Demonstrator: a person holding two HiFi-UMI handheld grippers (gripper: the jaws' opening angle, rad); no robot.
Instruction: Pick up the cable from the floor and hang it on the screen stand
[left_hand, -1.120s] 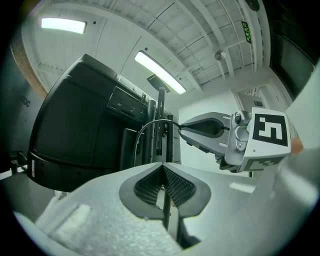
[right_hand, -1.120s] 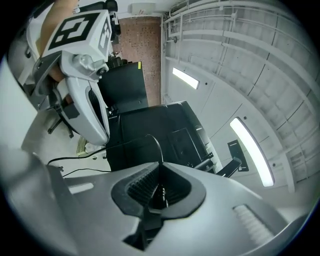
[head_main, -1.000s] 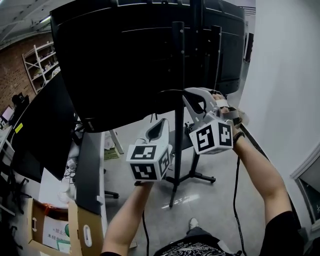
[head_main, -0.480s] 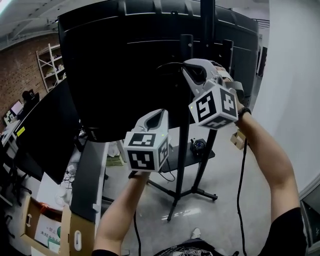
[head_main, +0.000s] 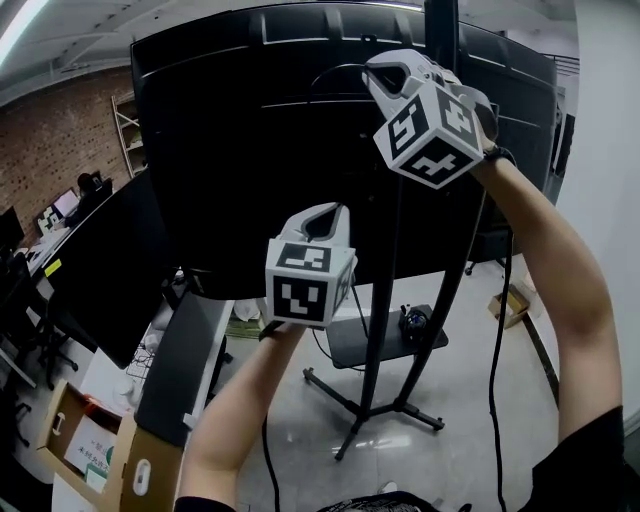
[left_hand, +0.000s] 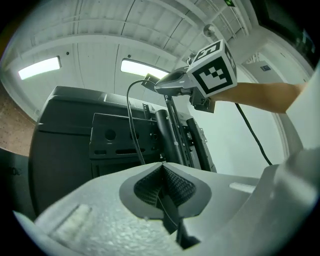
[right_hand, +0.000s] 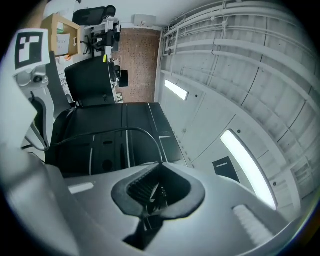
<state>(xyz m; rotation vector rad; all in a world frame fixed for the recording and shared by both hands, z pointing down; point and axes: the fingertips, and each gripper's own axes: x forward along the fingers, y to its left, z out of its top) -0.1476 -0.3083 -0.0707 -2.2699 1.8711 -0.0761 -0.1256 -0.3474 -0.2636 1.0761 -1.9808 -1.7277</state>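
A thin black cable (head_main: 335, 72) runs between my two grippers in front of the dark back of the large screen (head_main: 240, 150). My right gripper (head_main: 385, 68) is held high near the screen's top edge, beside the stand's black pole (head_main: 383, 300), shut on the cable (right_hand: 125, 131). Lower and to the left, my left gripper (head_main: 322, 222) is shut on the same cable (left_hand: 131, 120), which rises from its jaws (left_hand: 162, 167) to the right gripper (left_hand: 150, 82). More cable (head_main: 493, 330) hangs down along my right arm toward the floor. The right gripper's own tips (right_hand: 160, 165) point at the ceiling.
A second dark screen (head_main: 100, 270) stands at the left above an open cardboard box (head_main: 110, 460). The stand carries a small tray (head_main: 385, 342) and spreads its legs (head_main: 400, 410) on the grey floor. A white wall closes the right side.
Both grippers have risen with the cable. The right one climbed far more, from mid-height of the screen to near its top edge. The view has tilted upward.
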